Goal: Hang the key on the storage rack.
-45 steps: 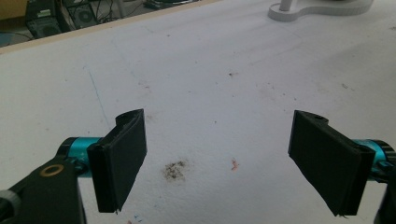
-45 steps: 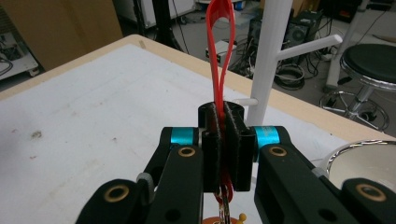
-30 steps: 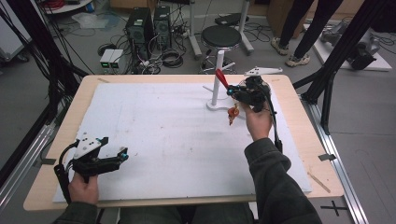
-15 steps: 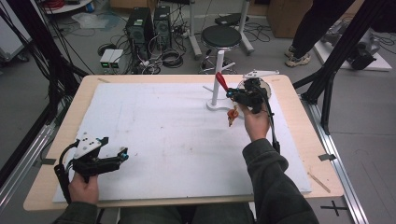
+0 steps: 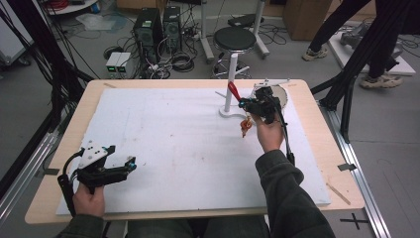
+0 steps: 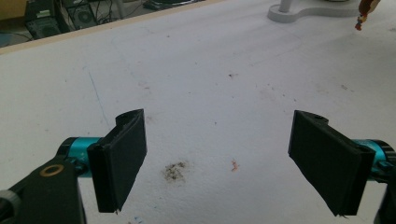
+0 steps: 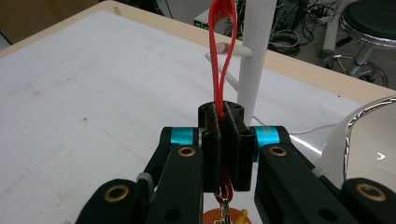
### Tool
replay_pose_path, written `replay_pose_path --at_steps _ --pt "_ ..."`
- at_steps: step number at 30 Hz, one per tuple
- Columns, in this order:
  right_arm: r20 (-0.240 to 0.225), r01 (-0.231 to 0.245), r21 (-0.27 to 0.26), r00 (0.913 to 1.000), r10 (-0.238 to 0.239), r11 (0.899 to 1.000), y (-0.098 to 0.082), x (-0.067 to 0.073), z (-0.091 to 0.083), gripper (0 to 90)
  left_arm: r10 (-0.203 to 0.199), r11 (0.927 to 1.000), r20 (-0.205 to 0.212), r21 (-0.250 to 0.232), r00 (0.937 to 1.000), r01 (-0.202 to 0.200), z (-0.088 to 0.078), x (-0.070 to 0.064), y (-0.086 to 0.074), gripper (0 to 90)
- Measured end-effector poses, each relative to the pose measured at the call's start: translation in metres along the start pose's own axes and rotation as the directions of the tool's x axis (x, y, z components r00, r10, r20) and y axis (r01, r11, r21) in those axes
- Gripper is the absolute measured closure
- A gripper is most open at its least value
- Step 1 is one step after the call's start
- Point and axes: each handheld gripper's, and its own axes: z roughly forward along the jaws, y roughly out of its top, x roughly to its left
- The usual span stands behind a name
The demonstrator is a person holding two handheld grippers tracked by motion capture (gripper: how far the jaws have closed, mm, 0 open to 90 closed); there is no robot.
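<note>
- Right claw clamped tight on a flat red strap loop carrying a small orange and yellow charm on a metal ring below the pads; held in the air just beside the white post stand with short side pegs, at the far right of the white foam-covered tabletop.
- Likely very light, soft and floppy: thin strap bends freely, charm swings under the grip. Little risk of breakage, some risk of twisting or slipping through smooth pads.
- Best hold judged to be low on the strap, close to the ring, as now, leaving the upper bight free and open for a white peg.
- Long axis running up and away from the claw, loop end pointing at the peg and leaning slightly left of the post in the right gripper view; charm end hanging down.
- Left claw wide apart, empty, resting low over the near left of the tabletop, well apart from the stand.
</note>
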Motion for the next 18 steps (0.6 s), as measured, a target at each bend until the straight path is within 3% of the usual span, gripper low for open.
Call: replay_pose_path --at_steps 18 --pt "0.011 -0.030 0.039 0.9995 0.029 0.999 -0.006 -0.005 0.016 85.5 0.001 1.0000 0.005 0.000 1.0000 -0.001 0.002 -0.002 0.002 19.8"
